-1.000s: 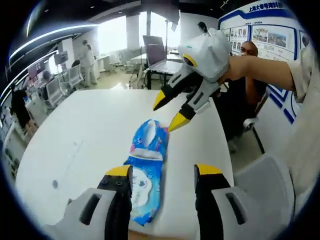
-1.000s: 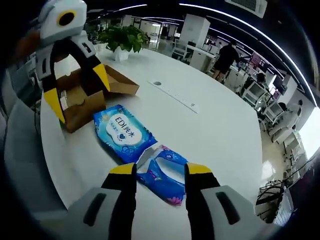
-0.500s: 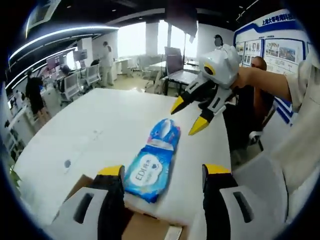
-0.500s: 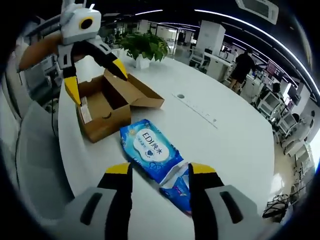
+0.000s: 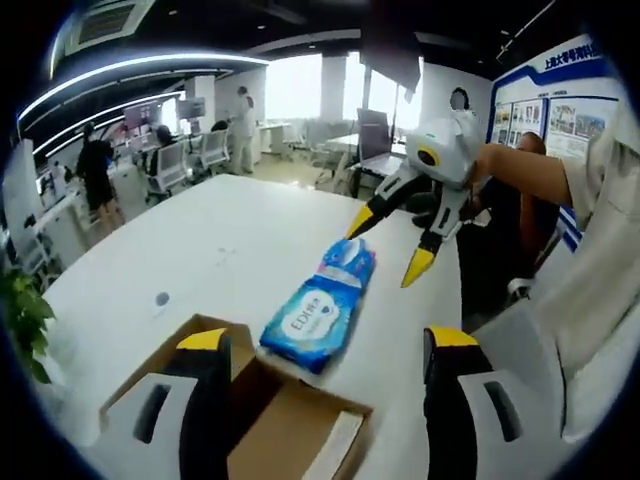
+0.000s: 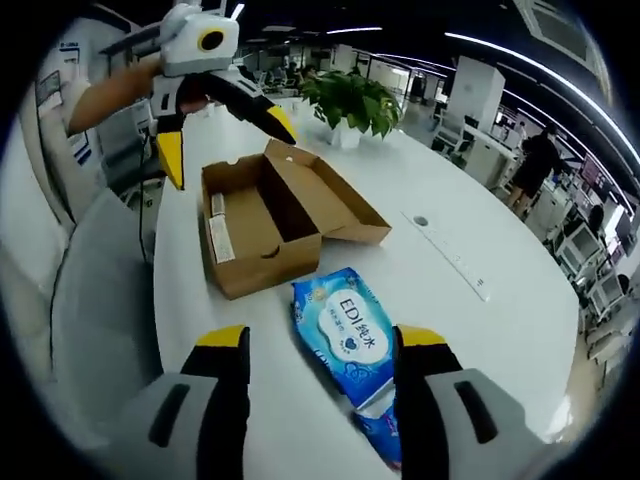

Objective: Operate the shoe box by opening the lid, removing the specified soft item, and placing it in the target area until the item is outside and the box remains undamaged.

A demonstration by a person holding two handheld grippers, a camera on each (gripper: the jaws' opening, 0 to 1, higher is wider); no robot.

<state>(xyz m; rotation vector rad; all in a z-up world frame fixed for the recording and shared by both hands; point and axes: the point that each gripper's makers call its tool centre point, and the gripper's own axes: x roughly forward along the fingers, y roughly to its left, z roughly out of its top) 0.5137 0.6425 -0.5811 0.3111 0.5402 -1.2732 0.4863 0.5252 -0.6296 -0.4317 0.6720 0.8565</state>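
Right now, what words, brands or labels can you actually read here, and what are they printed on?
"EDI", then Chinese characters that look like "纯水": on the blue soft wipes pack lying on the white table.
White label on the open brown cardboard shoe box: too small to read.
Blue-and-white wall board: too blurred to read.

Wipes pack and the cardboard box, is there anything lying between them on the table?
No. In the right gripper view, bare white table separates the wipes pack from the cardboard box.

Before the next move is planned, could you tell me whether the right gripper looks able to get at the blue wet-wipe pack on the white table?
Probably yes: the blue wet-wipe pack lies uncovered on the white table, just ahead of the open right gripper, beside the open cardboard shoe box.
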